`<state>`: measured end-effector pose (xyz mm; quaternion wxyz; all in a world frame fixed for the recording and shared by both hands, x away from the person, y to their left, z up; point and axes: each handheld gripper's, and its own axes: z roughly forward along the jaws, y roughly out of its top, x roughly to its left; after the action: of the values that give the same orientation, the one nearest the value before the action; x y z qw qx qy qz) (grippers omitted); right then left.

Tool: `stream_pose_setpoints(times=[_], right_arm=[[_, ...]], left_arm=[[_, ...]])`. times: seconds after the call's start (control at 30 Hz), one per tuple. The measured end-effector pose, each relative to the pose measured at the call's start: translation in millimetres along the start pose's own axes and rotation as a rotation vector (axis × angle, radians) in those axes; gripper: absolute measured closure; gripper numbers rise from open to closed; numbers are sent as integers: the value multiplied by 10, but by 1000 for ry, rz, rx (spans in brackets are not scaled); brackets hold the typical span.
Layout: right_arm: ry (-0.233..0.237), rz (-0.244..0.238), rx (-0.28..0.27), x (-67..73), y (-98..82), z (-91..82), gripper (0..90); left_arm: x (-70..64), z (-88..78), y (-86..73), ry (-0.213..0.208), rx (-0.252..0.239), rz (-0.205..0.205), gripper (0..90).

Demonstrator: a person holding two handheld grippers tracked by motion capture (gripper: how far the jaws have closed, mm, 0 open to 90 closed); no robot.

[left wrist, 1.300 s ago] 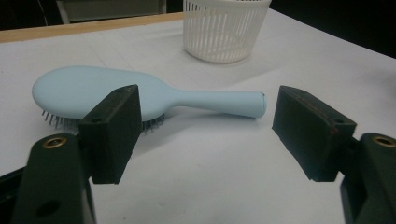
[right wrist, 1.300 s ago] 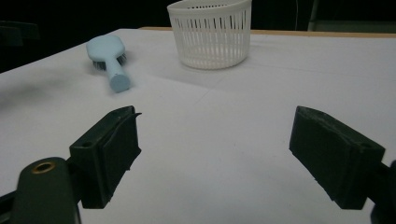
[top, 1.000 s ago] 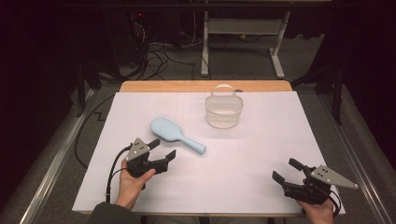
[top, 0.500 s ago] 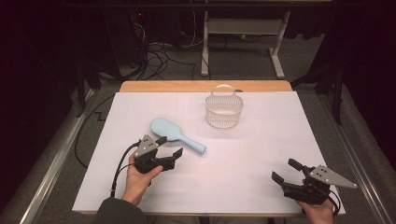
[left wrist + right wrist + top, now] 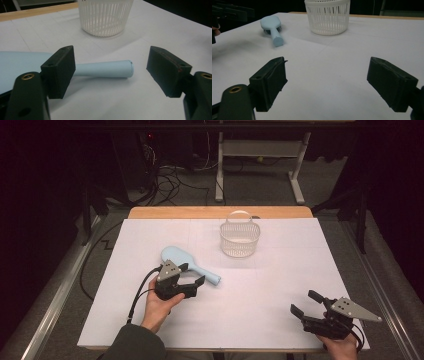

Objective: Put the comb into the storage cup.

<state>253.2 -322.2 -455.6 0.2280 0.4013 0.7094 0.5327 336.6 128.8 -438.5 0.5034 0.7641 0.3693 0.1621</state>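
left gripper is sitting right by the handle of the light blue hairbrush, jaws spread wide with nothing between the pads yet. in the left gripper view the handle is lying crosswise just ahead of the jaws, its end pointing toward the right pad. the brush is lying on the white table cover, left of centre, bristles down judging by the right gripper view, with the white slatted basket standing well apart from it toward the far edge.

right gripper is hanging near the front right corner, jaws also wide, holding nothing.

if i'm reading the step right it's a grab on the handle. i'd be going in low and squaring the pads across the handle mid-length, not at the tip, since it's round and tapered and looks like it could squirt out. keeping the jaws level with the table should help too.
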Motion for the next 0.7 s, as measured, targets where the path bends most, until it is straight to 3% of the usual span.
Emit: stream_pose_setpoints(times=[0.37,0.7], right_arm=[[5,-2,8,5,-1,8,164],[2,1,6,-1,-3,4,164]], left_arm=[[-32,144,113,-6,-2,3,241],[-77,346,218,-11,29,26,249]])
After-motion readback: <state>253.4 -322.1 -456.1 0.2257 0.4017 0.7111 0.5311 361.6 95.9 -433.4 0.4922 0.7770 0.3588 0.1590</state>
